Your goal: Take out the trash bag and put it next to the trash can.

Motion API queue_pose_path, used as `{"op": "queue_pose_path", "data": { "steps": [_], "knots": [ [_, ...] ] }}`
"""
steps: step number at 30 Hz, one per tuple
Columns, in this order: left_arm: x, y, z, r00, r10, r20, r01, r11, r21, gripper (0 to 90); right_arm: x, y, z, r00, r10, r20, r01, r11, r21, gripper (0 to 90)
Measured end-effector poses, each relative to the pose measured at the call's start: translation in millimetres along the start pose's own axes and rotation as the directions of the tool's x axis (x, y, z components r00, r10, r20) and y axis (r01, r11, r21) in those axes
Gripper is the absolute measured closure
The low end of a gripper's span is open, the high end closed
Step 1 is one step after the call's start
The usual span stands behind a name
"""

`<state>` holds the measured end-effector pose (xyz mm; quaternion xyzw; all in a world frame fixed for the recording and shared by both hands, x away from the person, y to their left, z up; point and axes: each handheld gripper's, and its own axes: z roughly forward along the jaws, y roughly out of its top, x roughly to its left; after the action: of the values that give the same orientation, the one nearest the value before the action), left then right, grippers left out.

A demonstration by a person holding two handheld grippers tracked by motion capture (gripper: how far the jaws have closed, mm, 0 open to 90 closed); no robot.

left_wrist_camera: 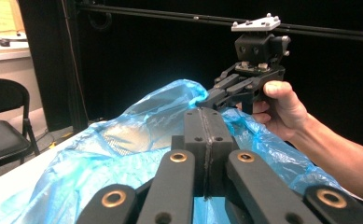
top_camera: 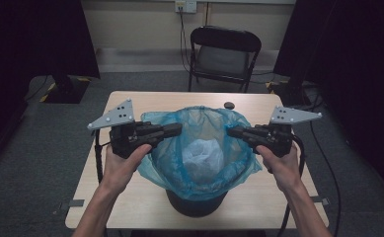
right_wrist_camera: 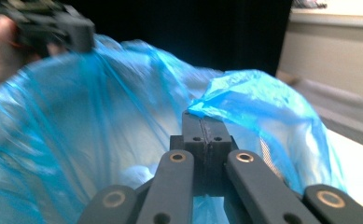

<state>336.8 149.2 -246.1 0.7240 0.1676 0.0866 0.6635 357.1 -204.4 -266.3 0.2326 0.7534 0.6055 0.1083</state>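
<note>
A blue plastic bag [top_camera: 199,123] lines a black bin [top_camera: 197,203] standing on the wooden table [top_camera: 125,173]. Crumpled white waste [top_camera: 203,154] lies inside it. My left gripper [top_camera: 178,130] is shut on the bag's left rim, its jaws pressed together [left_wrist_camera: 204,115] against the blue film [left_wrist_camera: 123,140]. On the opposite side my right gripper [top_camera: 231,132] is shut on the right rim, with a fold of the bag [right_wrist_camera: 244,98] coming out of its tip [right_wrist_camera: 202,116]. The two grippers hold the mouth of the bag stretched between them, above the bin.
A black folding chair [top_camera: 224,54] stands beyond the table's far edge. A small dark round object [top_camera: 229,104] lies on the table behind the bag. Dark curtains hang at both sides. A cable trails from each gripper toward the table's front.
</note>
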Motion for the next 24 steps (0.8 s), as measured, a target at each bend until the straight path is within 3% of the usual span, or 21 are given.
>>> {"op": "queue_pose_path", "data": {
  "steps": [7, 10, 13, 15, 20, 22, 24],
  "knots": [
    [-8.1, 22.1, 10.4, 0.999, 0.016, 0.042, -0.014, 0.9993, -0.034, 90.0, 21.2, 31.8, -0.9, 0.9949, -0.068, -0.074, 0.062, 0.995, -0.08, 90.0],
    [-13.4, 29.8, 17.6, 0.9976, 0.024, 0.065, -0.021, 0.9986, -0.049, 90.0, 37.2, 45.9, 4.0, 0.9846, -0.113, -0.133, 0.101, 0.99, -0.098, 90.0],
    [-16.6, 34.3, 24.3, 0.9951, 0.016, 0.097, -0.009, 0.9974, -0.071, 90.0, 51.6, 53.9, 13.4, 0.9737, -0.149, -0.173, 0.136, 0.987, -0.083, 90.0],
    [-17.5, 37.1, 25.2, 0.9963, 0.02, 0.084, -0.013, 0.9966, -0.081, 90.0, 56.9, 55.9, 18.5, 0.9702, -0.148, -0.192, 0.136, 0.988, -0.075, 90.0],
    [-15.6, 39.5, 23.1, 0.9938, -0.002, 0.111, 0.015, 0.9929, -0.118, 90.0, 58.5, 56.9, 23.2, 0.9622, -0.13, -0.239, 0.115, 0.99, -0.078, 89.3],
    [-14.9, 39.1, 22.9, 0.9911, -0.008, 0.133, 0.026, 0.9908, -0.133, 90.0, 59.9, 56.3, 27.0, 0.9581, -0.127, -0.257, 0.113, 0.991, -0.068, 84.8],
    [-15.4, 38.3, 24.3, 0.9916, -0.005, 0.129, 0.021, 0.9917, -0.126, 90.0, 60.6, 56.4, 31.2, 0.9564, -0.104, -0.273, 0.089, 0.994, -0.067, 78.5]
  ]
}}
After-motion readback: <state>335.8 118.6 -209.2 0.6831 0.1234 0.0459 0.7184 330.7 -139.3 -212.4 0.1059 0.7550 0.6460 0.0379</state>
